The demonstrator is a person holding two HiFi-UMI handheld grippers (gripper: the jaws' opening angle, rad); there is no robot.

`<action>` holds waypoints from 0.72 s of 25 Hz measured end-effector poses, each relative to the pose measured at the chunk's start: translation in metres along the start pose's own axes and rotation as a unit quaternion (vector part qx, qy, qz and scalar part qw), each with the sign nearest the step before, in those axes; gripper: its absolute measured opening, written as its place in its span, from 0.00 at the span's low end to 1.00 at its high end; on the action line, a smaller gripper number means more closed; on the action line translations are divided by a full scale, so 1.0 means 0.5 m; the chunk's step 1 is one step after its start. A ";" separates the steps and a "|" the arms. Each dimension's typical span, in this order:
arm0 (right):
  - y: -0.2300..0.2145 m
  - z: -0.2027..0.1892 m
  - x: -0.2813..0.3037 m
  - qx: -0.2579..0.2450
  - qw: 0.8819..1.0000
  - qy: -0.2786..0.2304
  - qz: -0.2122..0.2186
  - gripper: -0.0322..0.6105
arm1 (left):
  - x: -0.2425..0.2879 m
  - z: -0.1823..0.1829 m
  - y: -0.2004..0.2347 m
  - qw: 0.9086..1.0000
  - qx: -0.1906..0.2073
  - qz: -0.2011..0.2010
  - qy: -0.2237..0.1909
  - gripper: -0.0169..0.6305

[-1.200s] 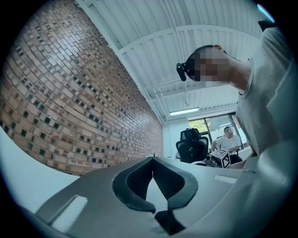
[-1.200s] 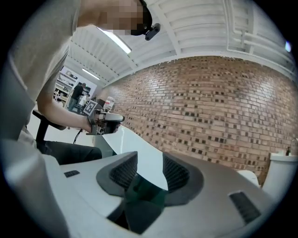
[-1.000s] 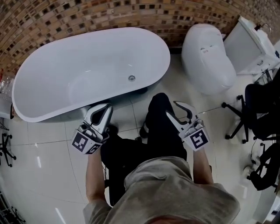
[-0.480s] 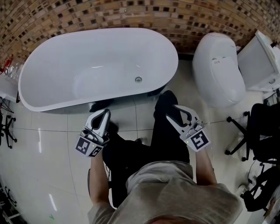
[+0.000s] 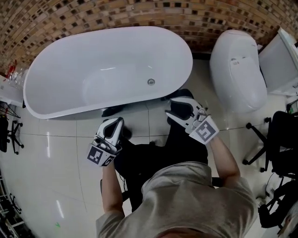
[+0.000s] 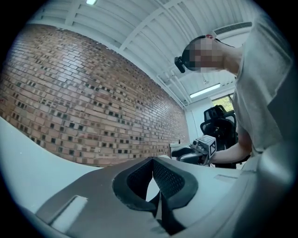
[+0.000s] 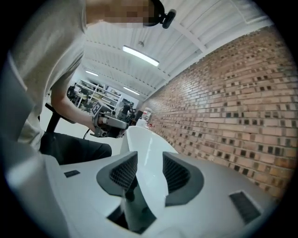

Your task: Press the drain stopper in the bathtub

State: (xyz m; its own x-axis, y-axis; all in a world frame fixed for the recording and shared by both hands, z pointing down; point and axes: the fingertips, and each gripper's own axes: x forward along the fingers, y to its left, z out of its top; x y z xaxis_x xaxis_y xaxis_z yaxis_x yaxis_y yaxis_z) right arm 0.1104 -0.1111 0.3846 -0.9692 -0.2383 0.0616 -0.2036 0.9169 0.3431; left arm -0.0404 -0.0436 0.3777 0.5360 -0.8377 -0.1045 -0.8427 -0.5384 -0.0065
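**Drain stopper (image 5: pixel 151 82) well ahead of both jaw pairs**

Set in the floor of the white bathtub (image 5: pixel 56 74), forward of the two jaw pairs and roughly between their lines. Well apart from either, touched by nothing.

Left gripper (image 5: pixel 115 124): held low, just short of the tub's near side. Jaws eased to a narrow wedge and gripping nothing, with only a pale sliver showing through the gap in the left gripper view.

Right gripper (image 5: pixel 173 109): held close to the tub's near rim, nearer the drain stopper than the left one. Jaws spread wider, released, empty, with the tub's white rim running away through the gap in the right gripper view.

Past both jaw pairs, beyond the tub: brick wall (image 5: pixel 93 14). Out to the far side of the right jaws: white toilet (image 5: pixel 237 69). Beneath the left jaws and behind them: glossy tiled floor (image 5: pixel 51 162).
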 end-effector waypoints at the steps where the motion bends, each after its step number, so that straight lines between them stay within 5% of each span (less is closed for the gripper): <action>1: -0.009 -0.001 0.022 0.010 1.000 -0.009 0.012 0.33 | 0.006 -0.005 -0.002 1.000 0.010 0.001 0.006 0.01; 6: -0.051 -0.020 0.086 0.046 0.998 0.004 0.050 0.33 | 0.002 -0.022 0.018 0.996 0.052 0.034 0.060 0.01; 9: -0.034 -0.041 0.074 0.034 0.998 0.005 0.060 0.33 | 0.021 -0.003 0.048 0.998 0.052 0.037 0.019 0.01; 14: -0.071 -0.086 -0.005 0.048 0.998 0.032 0.013 0.33 | 0.099 -0.035 0.036 0.999 0.033 0.005 0.026 0.01; 18: -0.069 -0.083 -0.012 0.054 0.998 0.044 -0.004 0.33 | 0.124 -0.070 -0.019 0.991 0.096 -0.023 0.093 0.01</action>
State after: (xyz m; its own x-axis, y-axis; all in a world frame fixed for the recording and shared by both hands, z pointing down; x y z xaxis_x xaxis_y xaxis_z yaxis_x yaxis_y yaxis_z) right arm 0.1292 -0.1547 0.4110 -0.9529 -0.2678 0.1422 -0.2289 0.9429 0.2418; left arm 0.0025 -0.0937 0.4059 0.5596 -0.8244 0.0852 -0.8015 -0.5645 -0.1975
